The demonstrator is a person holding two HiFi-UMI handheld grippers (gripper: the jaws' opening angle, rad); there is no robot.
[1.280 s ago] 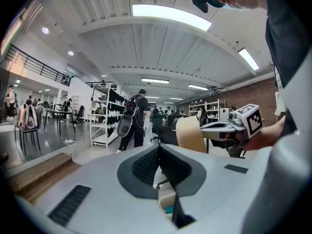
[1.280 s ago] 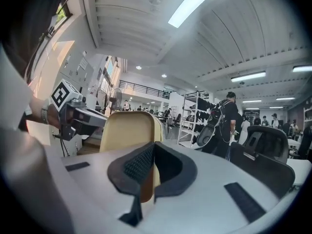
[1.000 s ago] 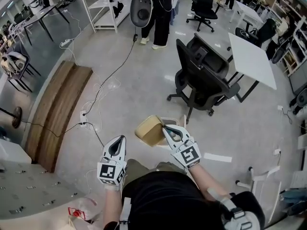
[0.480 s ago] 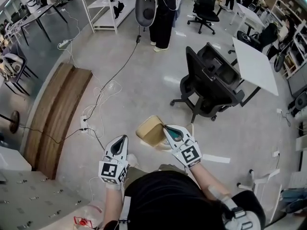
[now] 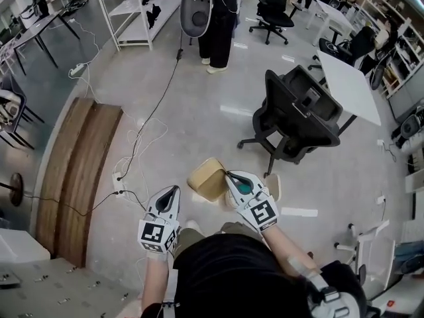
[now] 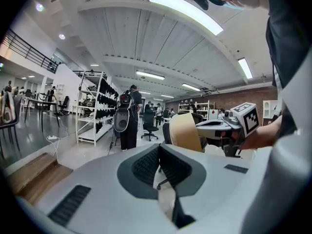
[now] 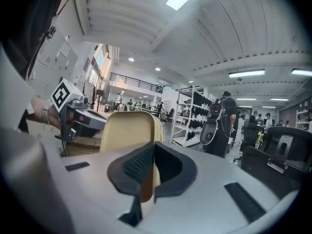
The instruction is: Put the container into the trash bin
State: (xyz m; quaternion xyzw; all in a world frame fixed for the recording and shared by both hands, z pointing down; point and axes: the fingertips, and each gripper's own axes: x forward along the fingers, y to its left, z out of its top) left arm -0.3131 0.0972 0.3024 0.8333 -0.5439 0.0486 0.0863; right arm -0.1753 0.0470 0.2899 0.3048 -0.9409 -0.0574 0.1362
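- The right gripper [image 5: 228, 175] pinches the rim of the tan container [image 5: 207, 179], up over the floor [image 5: 199, 111].
- The left gripper [image 5: 173, 191] is closed on nothing.
- No trash bin shows, so squeeze tight, walk steady and look for it.

Downward look over the person's dark-clad shoulders. The right gripper [image 5: 228, 175] clamps the right edge of a tan container [image 5: 207, 179], held tilted above the grey floor [image 5: 199, 118]. The left gripper [image 5: 173, 189] points forward near the container without touching it. Beyond stand a black office chair [image 5: 298, 118], a white table [image 5: 348, 85] and, at left, wooden boards [image 5: 76, 171] beside loose cables [image 5: 142, 128].
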